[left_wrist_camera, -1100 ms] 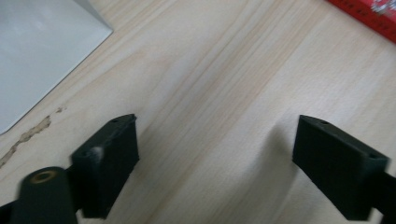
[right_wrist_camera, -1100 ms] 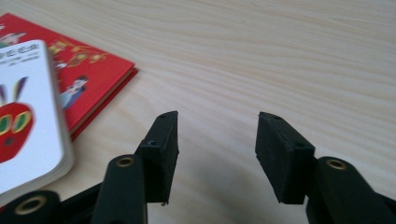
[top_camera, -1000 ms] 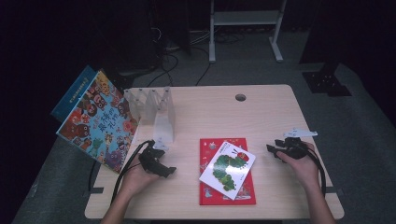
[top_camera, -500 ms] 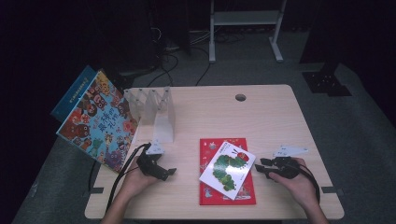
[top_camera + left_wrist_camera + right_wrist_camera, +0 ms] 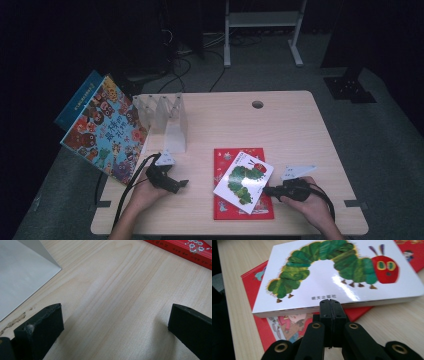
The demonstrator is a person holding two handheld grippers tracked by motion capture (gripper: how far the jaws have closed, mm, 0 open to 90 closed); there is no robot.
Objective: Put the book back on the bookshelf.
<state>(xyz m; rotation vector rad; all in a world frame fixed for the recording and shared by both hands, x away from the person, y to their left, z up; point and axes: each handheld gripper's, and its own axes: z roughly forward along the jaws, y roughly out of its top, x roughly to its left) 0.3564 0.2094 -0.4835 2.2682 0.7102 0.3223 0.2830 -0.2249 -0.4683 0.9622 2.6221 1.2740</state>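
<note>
**Mia:** Where is the white book (image 5: 243,181)?

**Ben:** It lies on top of the red book (image 5: 224,210), near the front edge of the table (image 5: 280,125). It sits a bit crooked, and one corner pokes out past the red book on the right. It has a green caterpillar with a red head on it.

**Mia:** What is the right gripper (image 5: 272,190) doing?

**Ben:** It is at the white book's right side, near the table's front right corner. In the right gripper view (image 5: 329,307), the two black jaws are pressed together with nothing between them. Their tips are right up against the edge of the white book, low down where it meets the red one.

**Mia:** And the left gripper (image 5: 181,185)?

**Ben:** It is near the front left corner, well apart from the books. Its jaws are spread wide, with bare wood between them. It holds nothing.

**Mia:** What else is there?

**Ben:** A clear rack (image 5: 162,117) stands by the left edge. A big book (image 5: 105,131) with lots of colors leans off that edge, next to the rack.
</note>
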